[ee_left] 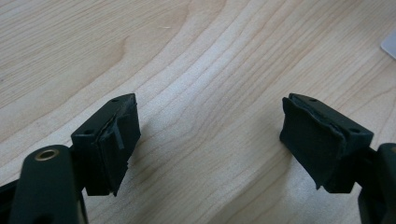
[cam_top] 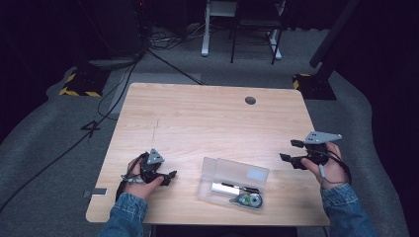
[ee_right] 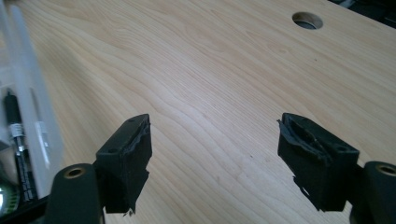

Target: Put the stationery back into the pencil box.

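A clear plastic pencil case [cam_top: 232, 183] lies shut near the table's front edge, with pens and a round green correction tape [cam_top: 250, 200] inside. My left gripper [cam_top: 169, 177] rests low on the wooden table [cam_top: 197, 118] to the left of the case, open, its jaws wide apart over bare wood [ee_left: 210, 121]. Right of the case, my right gripper [cam_top: 290, 150] points left toward it, held apart from it. It is open with nothing between the jaws [ee_right: 215, 135]. The case [ee_right: 28, 116] sits at the left edge of the right gripper view.
A round cable hole [cam_top: 250, 100] sits in the tabletop at the back right [ee_right: 307, 20]. Cables run over the grey floor [cam_top: 59, 148] left of the table. Chair and desk legs [cam_top: 237, 34] stand beyond the far edge.
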`<action>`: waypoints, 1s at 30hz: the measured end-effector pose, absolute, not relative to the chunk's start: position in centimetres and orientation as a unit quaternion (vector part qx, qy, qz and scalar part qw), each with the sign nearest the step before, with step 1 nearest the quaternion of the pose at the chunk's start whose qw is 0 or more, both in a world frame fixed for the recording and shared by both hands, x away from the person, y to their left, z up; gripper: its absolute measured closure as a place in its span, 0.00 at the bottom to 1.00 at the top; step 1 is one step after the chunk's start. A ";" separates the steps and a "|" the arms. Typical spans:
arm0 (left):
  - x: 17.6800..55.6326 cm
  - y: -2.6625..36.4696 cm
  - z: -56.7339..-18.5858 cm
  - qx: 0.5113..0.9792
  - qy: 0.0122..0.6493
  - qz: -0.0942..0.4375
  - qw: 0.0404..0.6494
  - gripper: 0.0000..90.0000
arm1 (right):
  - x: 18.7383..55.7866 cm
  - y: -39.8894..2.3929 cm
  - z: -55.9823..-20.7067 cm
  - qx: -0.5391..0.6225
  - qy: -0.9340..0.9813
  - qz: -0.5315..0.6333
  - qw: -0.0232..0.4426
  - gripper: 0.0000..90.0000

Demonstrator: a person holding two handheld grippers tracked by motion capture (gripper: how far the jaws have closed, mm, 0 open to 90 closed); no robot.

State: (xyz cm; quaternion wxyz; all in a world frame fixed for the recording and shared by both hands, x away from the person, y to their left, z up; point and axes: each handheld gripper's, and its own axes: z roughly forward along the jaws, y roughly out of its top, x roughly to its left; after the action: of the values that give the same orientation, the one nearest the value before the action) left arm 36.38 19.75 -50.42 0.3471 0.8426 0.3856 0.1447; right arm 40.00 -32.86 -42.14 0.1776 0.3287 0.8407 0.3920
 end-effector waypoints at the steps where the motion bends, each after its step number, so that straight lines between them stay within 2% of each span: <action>1: 36.4 19.8 -50.4 0.842 0.386 0.146 0.347 0.22 | 40.1 -33.0 -42.3 0.331 0.840 0.391 0.179 0.30; 15: 36.5 20.0 -50.4 0.840 0.390 0.148 0.346 0.22 | 42.0 -36.0 -46.3 0.375 0.828 0.374 0.184 0.25; 21: 36.5 20.0 -50.4 0.839 0.394 0.148 0.344 0.21 | 42.5 -36.0 -48.1 0.397 0.811 0.393 0.173 0.21; 30: 36.5 20.0 -50.4 0.839 0.394 0.149 0.344 0.21 | 43.0 -35.8 -49.8 0.407 0.808 0.383 0.185 0.20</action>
State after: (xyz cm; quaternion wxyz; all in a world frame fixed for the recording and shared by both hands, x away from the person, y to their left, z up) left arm 36.51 19.99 -50.42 0.3435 0.8392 0.3943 0.1491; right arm 42.96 -35.77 -49.76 0.1850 0.4069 0.8085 0.3829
